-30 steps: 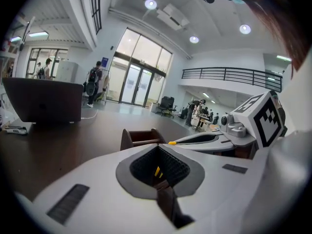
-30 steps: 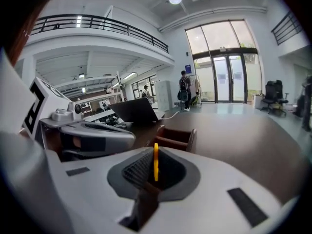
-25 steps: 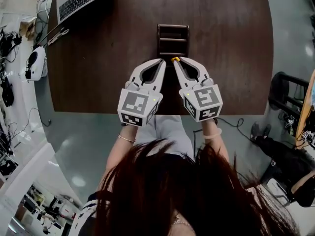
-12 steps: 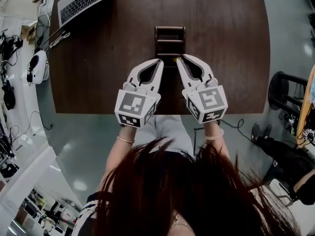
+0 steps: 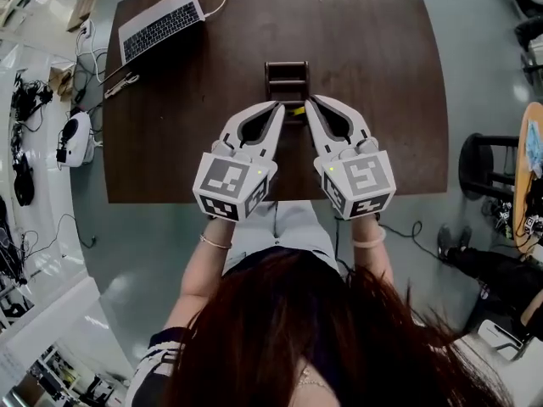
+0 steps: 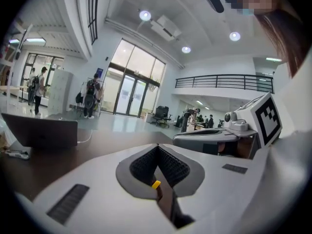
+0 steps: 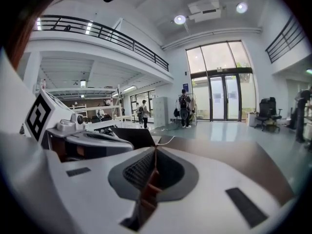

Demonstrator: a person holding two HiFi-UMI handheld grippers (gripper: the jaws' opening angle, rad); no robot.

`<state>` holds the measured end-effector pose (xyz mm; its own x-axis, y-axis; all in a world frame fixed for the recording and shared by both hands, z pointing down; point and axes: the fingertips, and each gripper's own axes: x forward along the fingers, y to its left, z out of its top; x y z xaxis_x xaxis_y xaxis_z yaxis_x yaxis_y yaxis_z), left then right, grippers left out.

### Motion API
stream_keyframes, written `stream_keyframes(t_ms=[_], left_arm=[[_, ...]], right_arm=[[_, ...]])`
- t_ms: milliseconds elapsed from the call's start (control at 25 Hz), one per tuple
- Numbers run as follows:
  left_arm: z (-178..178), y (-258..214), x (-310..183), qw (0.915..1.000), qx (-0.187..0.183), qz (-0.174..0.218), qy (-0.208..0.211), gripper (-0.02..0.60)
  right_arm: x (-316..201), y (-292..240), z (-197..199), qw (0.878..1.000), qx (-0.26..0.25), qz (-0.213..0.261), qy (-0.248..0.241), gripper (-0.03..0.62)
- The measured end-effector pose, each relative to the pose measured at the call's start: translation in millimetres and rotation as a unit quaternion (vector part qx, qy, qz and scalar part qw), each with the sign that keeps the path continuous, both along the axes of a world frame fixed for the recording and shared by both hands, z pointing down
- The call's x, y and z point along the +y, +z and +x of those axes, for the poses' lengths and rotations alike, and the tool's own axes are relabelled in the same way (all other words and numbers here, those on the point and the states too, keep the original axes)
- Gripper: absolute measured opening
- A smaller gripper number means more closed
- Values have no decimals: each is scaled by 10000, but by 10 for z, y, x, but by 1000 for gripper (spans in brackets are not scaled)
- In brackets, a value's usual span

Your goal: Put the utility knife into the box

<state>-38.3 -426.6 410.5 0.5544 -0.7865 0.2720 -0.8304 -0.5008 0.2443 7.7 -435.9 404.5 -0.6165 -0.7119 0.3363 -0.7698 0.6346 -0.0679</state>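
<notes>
Fingers of the left gripper (image 5: 278, 108) and of the right gripper (image 5: 310, 102) are pressed together tip to tip in their own views, and nothing is seen clamped between the pads of either. Both tips are pointed away from the person at the near end of the dark brown wooden box with cross dividers (image 5: 287, 68), which is set lengthwise on the dark brown wooden table (image 5: 382, 100). Of the yellow-ended utility knife (image 5: 297, 108) only the yellow end is shown, just between the two tips at the box's near edge. Its long axis is judged to run with the box, though the body is hidden. Neither gripper can be called clearly nearer. In the left gripper view the yellow end (image 6: 155, 184) is caught low in the slit between the fingers, with the dark box under it. In the right gripper view no yellow is seen, only brown dividers through the slit
</notes>
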Motion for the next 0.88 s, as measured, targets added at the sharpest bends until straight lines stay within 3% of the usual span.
stream_keyframes(t_ms=[440, 880], left_arm=[[85, -695, 278, 9971, -168, 726, 125, 0], [173, -840, 364, 9954, -180, 918, 190, 0]], right_arm=[[341, -686, 55, 9981, -303, 528, 52, 15], [499, -804, 72, 9974, -298, 660, 34, 15]])
